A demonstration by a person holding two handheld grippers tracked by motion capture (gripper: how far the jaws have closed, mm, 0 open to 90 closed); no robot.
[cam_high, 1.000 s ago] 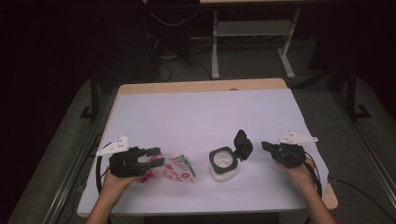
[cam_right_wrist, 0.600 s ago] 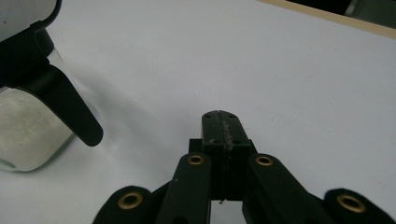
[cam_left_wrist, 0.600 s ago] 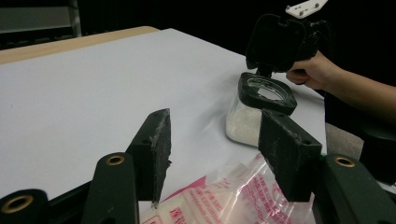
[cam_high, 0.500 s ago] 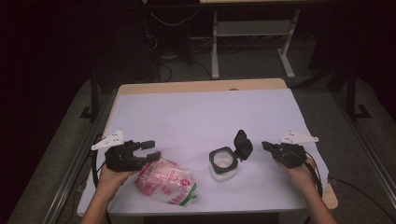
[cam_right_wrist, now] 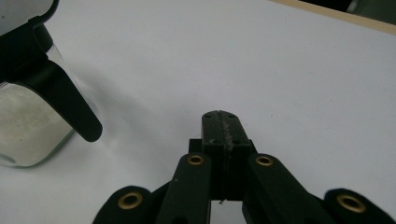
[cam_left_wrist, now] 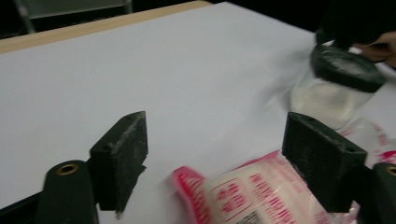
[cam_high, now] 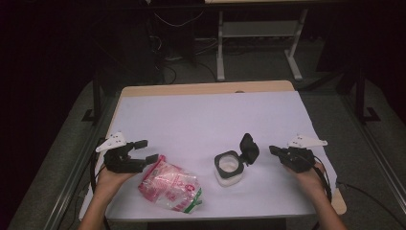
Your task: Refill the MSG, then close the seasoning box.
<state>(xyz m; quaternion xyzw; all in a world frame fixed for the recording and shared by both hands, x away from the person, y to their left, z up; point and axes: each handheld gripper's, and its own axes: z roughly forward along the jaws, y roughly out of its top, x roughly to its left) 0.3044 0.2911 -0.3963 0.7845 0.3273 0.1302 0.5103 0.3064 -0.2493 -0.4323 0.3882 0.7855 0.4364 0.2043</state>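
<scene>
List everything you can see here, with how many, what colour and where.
Bag: one, clear plastic with pink-red print, white contents, lying at the table's near left.
Jar: one, clear with white contents, black hinged lid flipped open, near centre-right.
Table cover: one, white, over the tabletop.
Tabletop: one, light wood, showing at the far edge.
Left gripper: one, black, jaws just opened, beside the bag, nothing gripped.
Right gripper: one, black, jaws shut, empty, right of the jar.
Hands: two, at the near edge.
</scene>
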